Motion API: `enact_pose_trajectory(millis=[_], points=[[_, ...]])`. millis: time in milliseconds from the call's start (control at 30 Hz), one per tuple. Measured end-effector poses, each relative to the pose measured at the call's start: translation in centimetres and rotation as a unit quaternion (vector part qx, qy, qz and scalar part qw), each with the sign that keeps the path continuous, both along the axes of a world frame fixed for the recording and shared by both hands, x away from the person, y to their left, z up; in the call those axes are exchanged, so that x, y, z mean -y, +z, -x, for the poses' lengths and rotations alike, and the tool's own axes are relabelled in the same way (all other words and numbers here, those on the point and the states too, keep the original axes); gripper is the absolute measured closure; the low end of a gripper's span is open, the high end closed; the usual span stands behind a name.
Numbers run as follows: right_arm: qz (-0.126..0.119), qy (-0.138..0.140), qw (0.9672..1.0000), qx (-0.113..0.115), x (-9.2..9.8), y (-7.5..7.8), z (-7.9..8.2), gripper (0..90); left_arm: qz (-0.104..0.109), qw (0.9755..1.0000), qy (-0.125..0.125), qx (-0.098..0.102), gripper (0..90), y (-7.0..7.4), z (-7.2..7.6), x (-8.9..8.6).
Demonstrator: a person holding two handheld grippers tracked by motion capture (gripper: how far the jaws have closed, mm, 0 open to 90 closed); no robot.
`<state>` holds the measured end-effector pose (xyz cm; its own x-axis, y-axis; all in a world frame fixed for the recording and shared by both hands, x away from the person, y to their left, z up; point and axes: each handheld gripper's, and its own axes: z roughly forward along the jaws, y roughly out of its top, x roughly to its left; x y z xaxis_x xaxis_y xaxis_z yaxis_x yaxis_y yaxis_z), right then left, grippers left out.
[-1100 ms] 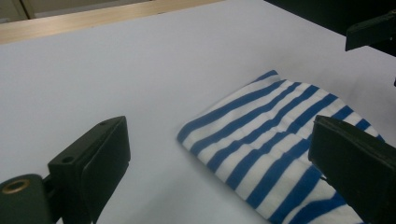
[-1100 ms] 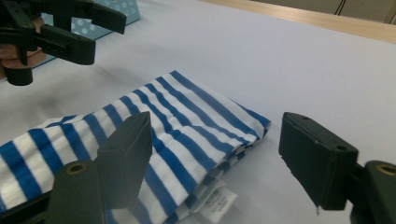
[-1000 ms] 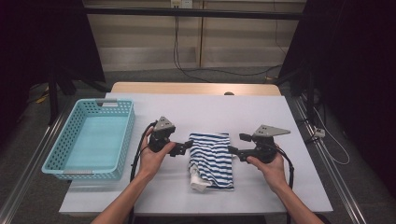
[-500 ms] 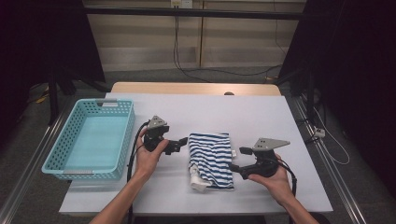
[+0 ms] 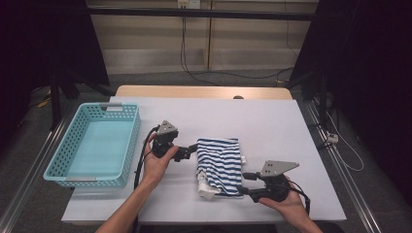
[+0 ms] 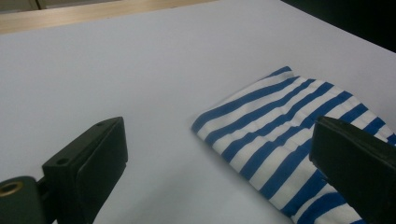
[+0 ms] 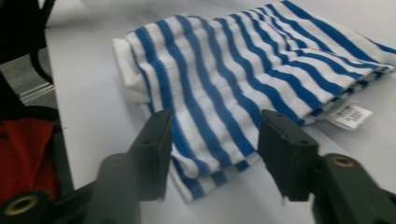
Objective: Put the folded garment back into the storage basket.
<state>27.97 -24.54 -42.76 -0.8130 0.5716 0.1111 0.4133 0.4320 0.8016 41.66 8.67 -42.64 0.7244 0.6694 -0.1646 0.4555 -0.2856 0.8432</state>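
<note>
as the right tool (image 5: 246, 184) slides in at the near right corner of the striped cloth (image 5: 219, 164), its jaws have just been closing around that edge.

folded cloth lies mid-table (image 5: 272, 121), right of the basket (image 5: 127, 141); pads straddle but don't yet press. left tool (image 5: 194, 150) waits wide at the cloth's far left corner. the label's print is unreadable.

A folded blue-and-white striped cloth (image 5: 219, 165) lay near the middle of the white counter (image 5: 272, 121), toward its near edge. A turquoise plastic mesh basket (image 5: 73, 170) stood at the counter's left edge. The left gripper (image 5: 193, 150) sat just left of the cloth, and the right gripper (image 5: 245, 183) was at its near right corner.
</note>
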Motion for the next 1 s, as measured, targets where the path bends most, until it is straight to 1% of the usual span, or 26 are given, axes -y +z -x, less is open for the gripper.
enact_pose_trajectory(millis=[33, 100, 133, 167, 200, 233, 267, 300, 400, 433, 500, 533, 567, 600, 633, 667, 700, 733, 767, 800, 833, 867, 900, 933, 967, 1000], points=[[0.001, 0.003, 1.0000, -0.006, -0.2, -0.1, 0.1, 48.4, 0.001, 1.0000, 0.001, 0.001, 4.4, 0.0, 0.0, 0.0], [0.007, 0.010, 0.9999, -0.006, -0.4, -0.2, 0.1, 48.5, 0.001, 1.0000, 0.000, 0.003, 4.5, 0.0, 0.0, 0.0], [0.017, 0.020, 0.9996, -0.010, -0.7, -0.6, 0.2, 50.2, 0.001, 1.0000, 0.000, 0.004, 4.7, 0.0, 0.0, 0.0], [0.022, 0.021, 0.9995, -0.010, -0.8, -0.6, 0.2, 50.2, 0.011, 0.9999, -0.004, 0.005, 4.6, -0.1, 0.0, 0.0], [0.021, 0.022, 0.9994, -0.015, -0.9, -0.7, 0.2, 50.2, 0.015, 0.9999, -0.008, 0.000, 4.4, -0.1, -0.1, -0.1], [0.024, 0.023, 0.9993, -0.014, -1.0, -0.8, 0.2, 50.3, 0.014, 0.9999, -0.004, -0.003, 4.5, -0.1, -0.1, 0.0], [0.026, 0.026, 0.9992, -0.015, -1.2, -0.9, 0.3, 50.3, 0.018, 0.9998, 0.002, 0.000, 4.5, -0.1, -0.1, 0.1], [0.030, 0.028, 0.9990, -0.014, -1.3, -0.9, 0.3, 50.6, 0.007, 1.0000, 0.001, 0.004, 4.4, 0.0, -0.1, 0.1], [0.033, 0.040, 0.9987, -0.002, -1.7, -1.0, 0.4, 49.2, 0.010, 0.9999, -0.005, 0.004, 4.4, -0.1, -0.2, 0.2], [0.036, 0.042, 0.9985, 0.002, -1.8, -1.0, 0.3, 49.6, 0.002, 1.0000, -0.004, 0.006, 4.4, 0.0, -0.2, 0.3], [0.036, 0.053, 0.9979, 0.005, -2.1, -1.0, 0.4, 51.1, 0.007, 1.0000, 0.000, 0.004, 4.4, -0.1, -0.1, 0.4], [0.045, 0.054, 0.9975, 0.000, -2.3, -1.1, 0.5, 51.1, 0.006, 1.0000, -0.003, 0.003, 4.4, -0.1, -0.1, 0.4], [0.045, 0.054, 0.9975, 0.000, -2.3, -1.1, 0.5, 51.1, 0.000, 1.0000, -0.008, 0.001, 4.4, -0.2, -0.1, 0.4], [0.062, 0.058, 0.9963, 0.005, -2.4, -1.3, 0.5, 51.5, 0.003, 0.9999, -0.011, 0.003, 4.4, -0.3, -0.1, 0.5], [0.059, 0.059, 0.9965, 0.001, -2.4, -1.4, 0.5, 51.3, 0.003, 0.9999, -0.011, 0.003, 4.4, -0.3, -0.1, 0.5], [0.065, 0.058, 0.9962, -0.002, -2.3, -1.5, 0.4, 50.1, 0.000, 0.9999, -0.015, -0.004, 4.4, -0.3, -0.2, 0.5], [0.071, 0.057, 0.9958, -0.002, -2.3, -1.7, 0.4, 49.2, 0.000, 0.9999, -0.015, -0.004, 4.5, -0.3, -0.2, 0.5], [0.080, 0.059, 0.9950, -0.003, -2.3, -1.8, 0.3, 48.7, -0.002, 1.0000, -0.008, 0.001, 4.5, -0.4, -0.1, 0.7], [0.082, 0.061, 0.9948, -0.005, -2.3, -1.9, 0.3, 48.5, -0.002, 1.0000, -0.009, 0.000, 4.5, -0.4, -0.1, 0.7], [0.088, 0.066, 0.9939, -0.004, -2.3, -2.0, 0.3, 48.3, -0.002, 0.9999, -0.010, -0.001, 4.5, -0.4, -0.1, 0.7], [0.088, 0.066, 0.9939, -0.004, -2.3, -2.0, 0.3, 48.3, -0.002, 0.9999, -0.010, -0.001, 4.5, -0.4, -0.1, 0.7], [0.093, 0.071, 0.9931, 0.003, -2.4, -2.1, 0.4, 48.3, -0.001, 0.9999, -0.010, -0.002, 4.5, -0.5, -0.1, 0.9], [0.100, 0.067, 0.9927, 0.007, -2.5, -2.2, 0.4, 49.0, -0.001, 1.0000, -0.010, -0.001, 4.5, -0.5, -0.1, 0.9], [0.098, 0.069, 0.9927, 0.010, -2.5, -2.2, 0.5, 50.4, -0.001, 0.9999, -0.011, -0.002, 4.5, -0.5, -0.1, 0.9], [0.105, 0.067, 0.9921, 0.016, -2.5, -2.2, 0.5, 51.3, -0.005, 0.9999, -0.015, -0.002, 4.5, -0.4, -0.1, 0.8], [0.103, 0.068, 0.9922, 0.016, -2.5, -2.3, 0.4, 52.6, -0.002, 0.9999, -0.013, 0.002, 4.5, -0.4, -0.1, 0.8]])
